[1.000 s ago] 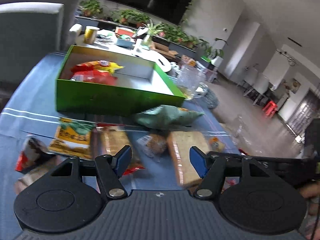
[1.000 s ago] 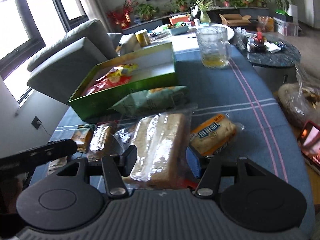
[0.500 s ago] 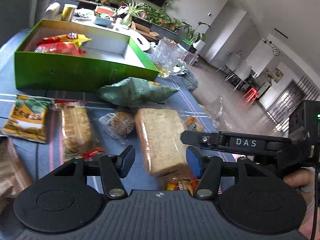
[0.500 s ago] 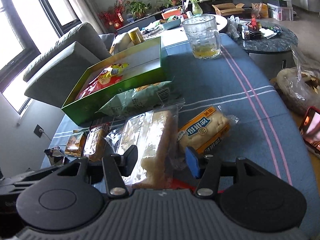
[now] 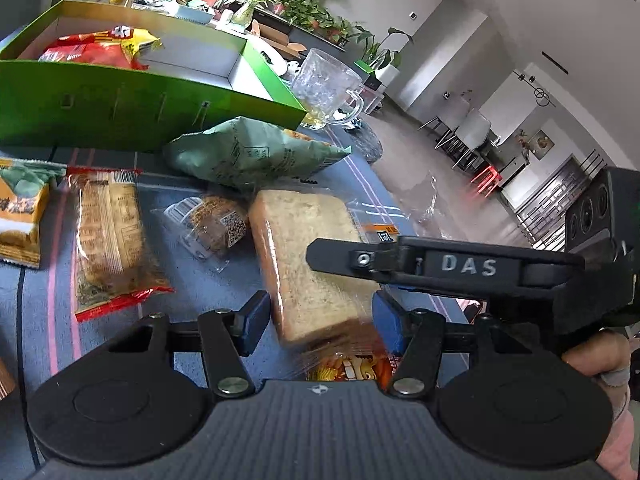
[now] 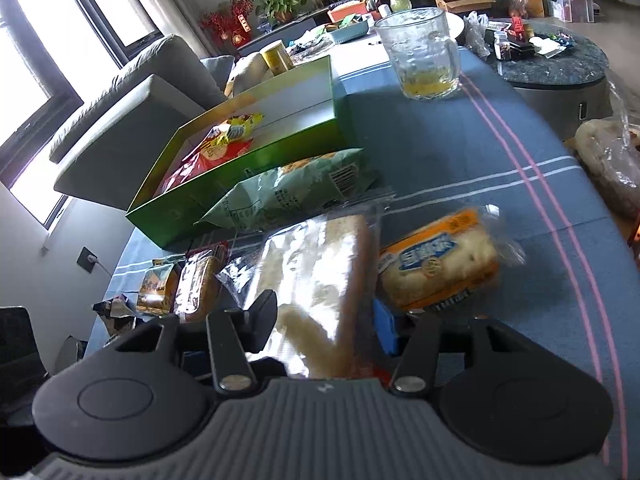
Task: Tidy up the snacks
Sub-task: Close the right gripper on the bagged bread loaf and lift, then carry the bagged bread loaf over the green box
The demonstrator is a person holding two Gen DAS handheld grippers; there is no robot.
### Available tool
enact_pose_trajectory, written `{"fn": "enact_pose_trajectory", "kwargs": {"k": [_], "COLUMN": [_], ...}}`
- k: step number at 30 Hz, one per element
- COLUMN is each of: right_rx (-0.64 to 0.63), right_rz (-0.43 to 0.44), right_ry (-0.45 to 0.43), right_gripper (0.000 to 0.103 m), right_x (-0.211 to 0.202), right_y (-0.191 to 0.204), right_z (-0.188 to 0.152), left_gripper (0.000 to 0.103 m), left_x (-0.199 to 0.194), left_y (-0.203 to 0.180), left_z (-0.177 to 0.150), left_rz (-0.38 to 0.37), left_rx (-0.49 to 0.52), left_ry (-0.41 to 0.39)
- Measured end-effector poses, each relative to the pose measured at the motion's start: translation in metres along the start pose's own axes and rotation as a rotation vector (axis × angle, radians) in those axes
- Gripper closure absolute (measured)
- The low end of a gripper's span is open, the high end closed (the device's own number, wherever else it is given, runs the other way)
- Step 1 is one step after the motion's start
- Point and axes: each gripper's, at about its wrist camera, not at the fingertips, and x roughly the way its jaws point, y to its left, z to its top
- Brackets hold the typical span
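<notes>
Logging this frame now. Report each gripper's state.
Left gripper: open, fingers on either side of the wrapped bread loaf, not clamped.
Right gripper: open, straddling the same loaf.

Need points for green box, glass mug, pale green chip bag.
green box [image 5: 132, 100], left wrist view, near outer wall.
glass mug [image 6: 424, 52], right wrist view, middle of the body.
pale green chip bag [image 5: 248, 154], left wrist view, middle of the bag.

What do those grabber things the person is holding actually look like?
Each gripper, left and right, is matte black plastic: a ribbed grey-black body, two round discs, silver screws on hinged link arms, and two fingers tipped with blue pads. From the left camera, the right gripper's side shows raised "DAS" lettering, with the person's bare hand gripping behind it. No cables are visible.
</notes>
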Motion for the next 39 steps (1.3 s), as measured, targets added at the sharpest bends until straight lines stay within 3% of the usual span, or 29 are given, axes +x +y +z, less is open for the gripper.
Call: {"fn": "enact_pose_trajectory", "kwargs": {"k": [6,11,20,39], "right_rx": [0.006,-0.024,-0.090,-0.127], "right_rz": [0.001,0.035,0.104,0.131], "right_ry": [-0.008,-0.076,-0.147,-0.180], "right_gripper": [0.034,0.034,0.033,0.033], "right_x": [-0.008,-0.033,-0.049,-0.036], "right_y": [0.004,0.023,0.054,0.067], "right_z": [-0.001,0.002,0.001,0.031], "left_gripper": [0.052,0.052,0.052,0.052], "left_x": [-0.017,-0.048,-0.085,-0.080], "left_y": [-0.011,-0.029,-0.036,-0.023], "left_z": [0.004,0.013,0.014,0.047], "left_rz": [0.008,0.029,0.104,0.108], "left_rx": [0.055,0.154,0.197,0.181], "left_ry": [-0.037,-0.105,-0.176,-0.233]}}
